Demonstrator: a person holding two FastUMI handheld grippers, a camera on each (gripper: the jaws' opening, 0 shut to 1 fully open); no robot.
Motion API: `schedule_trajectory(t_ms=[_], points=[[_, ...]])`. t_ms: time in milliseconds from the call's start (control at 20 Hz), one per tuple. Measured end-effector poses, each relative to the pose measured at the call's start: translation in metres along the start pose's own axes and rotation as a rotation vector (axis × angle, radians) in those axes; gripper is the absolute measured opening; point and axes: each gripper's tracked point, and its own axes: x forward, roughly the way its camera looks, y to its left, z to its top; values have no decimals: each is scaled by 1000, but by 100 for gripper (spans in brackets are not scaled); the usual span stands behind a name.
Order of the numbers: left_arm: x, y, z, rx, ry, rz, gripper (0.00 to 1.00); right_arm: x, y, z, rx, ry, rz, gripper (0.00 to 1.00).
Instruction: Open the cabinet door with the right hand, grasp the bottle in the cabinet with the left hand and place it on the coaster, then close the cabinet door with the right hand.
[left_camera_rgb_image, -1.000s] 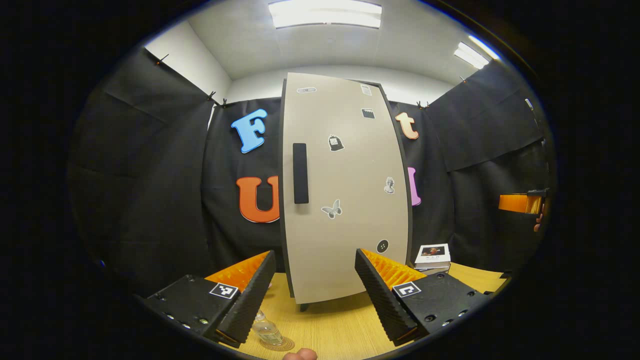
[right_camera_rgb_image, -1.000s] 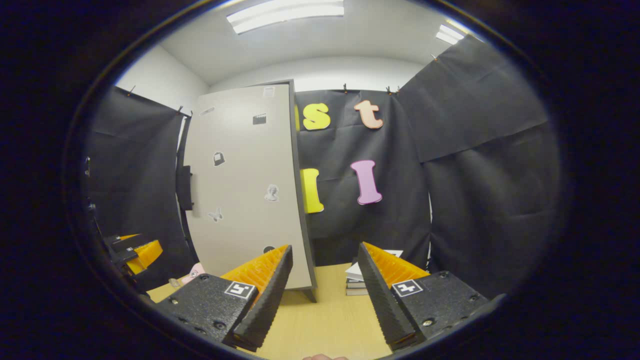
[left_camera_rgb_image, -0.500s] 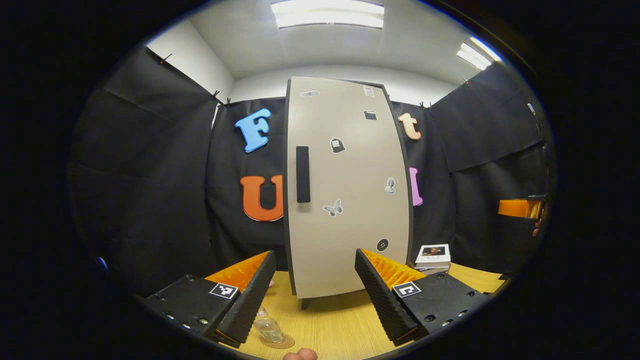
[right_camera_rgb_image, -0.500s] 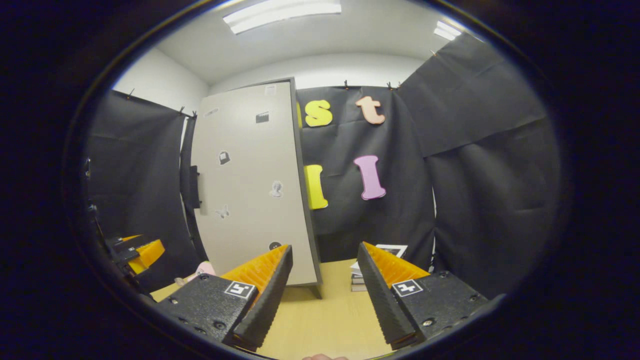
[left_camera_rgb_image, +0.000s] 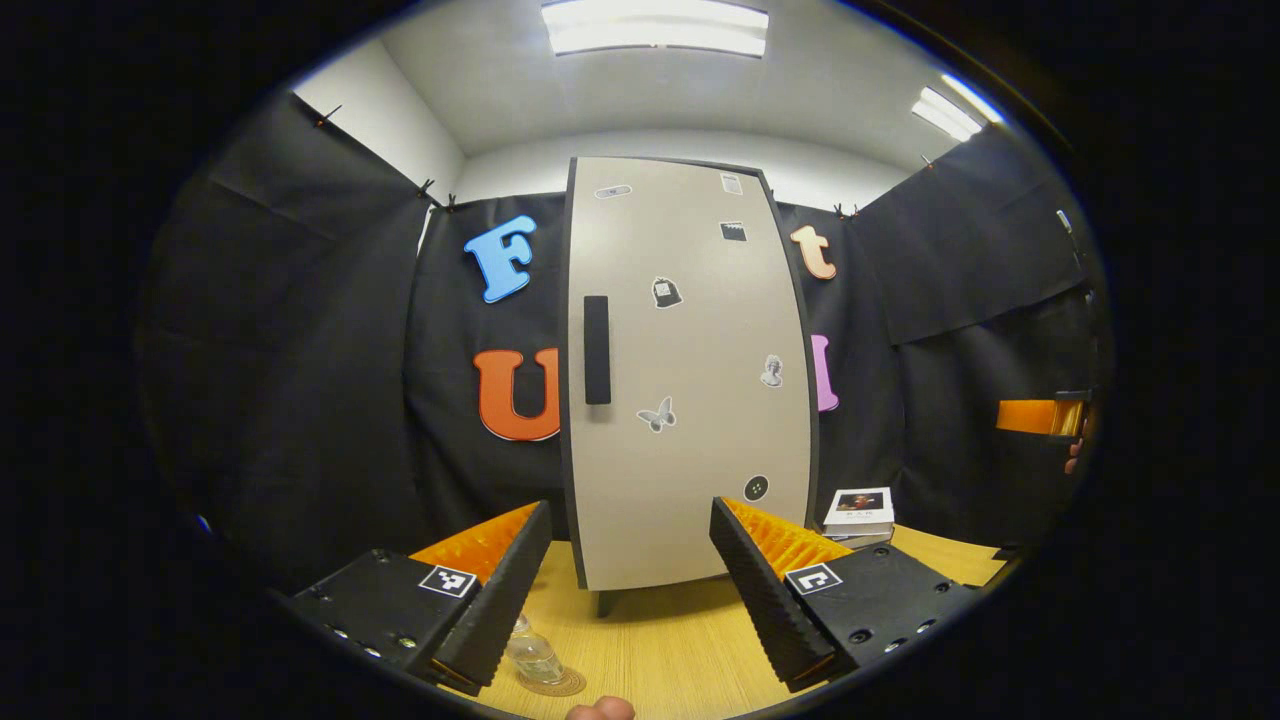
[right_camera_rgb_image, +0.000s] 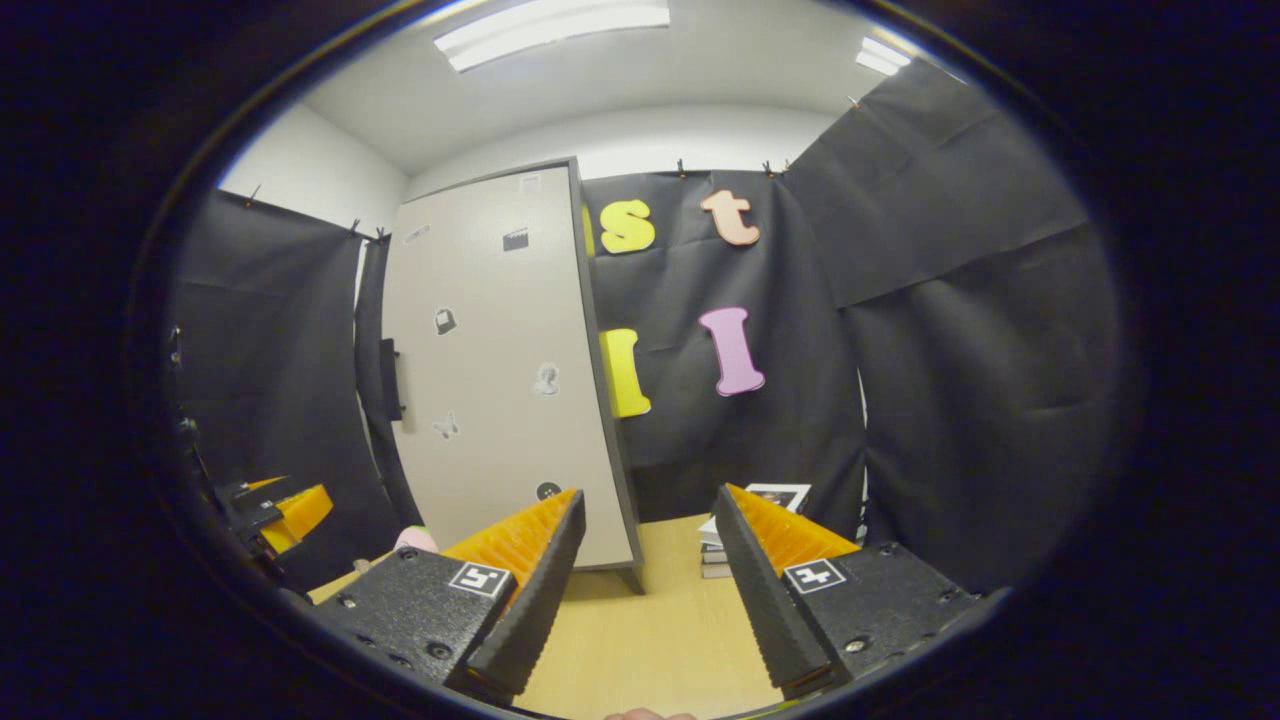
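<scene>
Table (left_camera_rgb_image: 660, 650): bottle (left_camera_rgb_image: 535, 655) on coaster (left_camera_rgb_image: 560, 685) below my left gripper (left_camera_rgb_image: 630, 570); cabinet door (left_camera_rgb_image: 690, 370) ahead looked shut; both grippers gaped empty; I judged task complete.

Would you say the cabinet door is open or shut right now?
Shut: the cabinet door sits flush within its dark frame, no interior showing, and neither claw touches it.

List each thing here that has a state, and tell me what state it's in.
cabinet door: shut
bottle: upright on the coaster
left claw: open, holding nothing
right claw: open, holding nothing
books: stacked on the table
</scene>
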Motion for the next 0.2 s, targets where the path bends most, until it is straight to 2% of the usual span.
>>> schedule_trajectory(t_ms=[200], points=[[0, 0, -1, 1, 0, -3, 96, 0, 1, 1, -8, -2, -6, 85]])
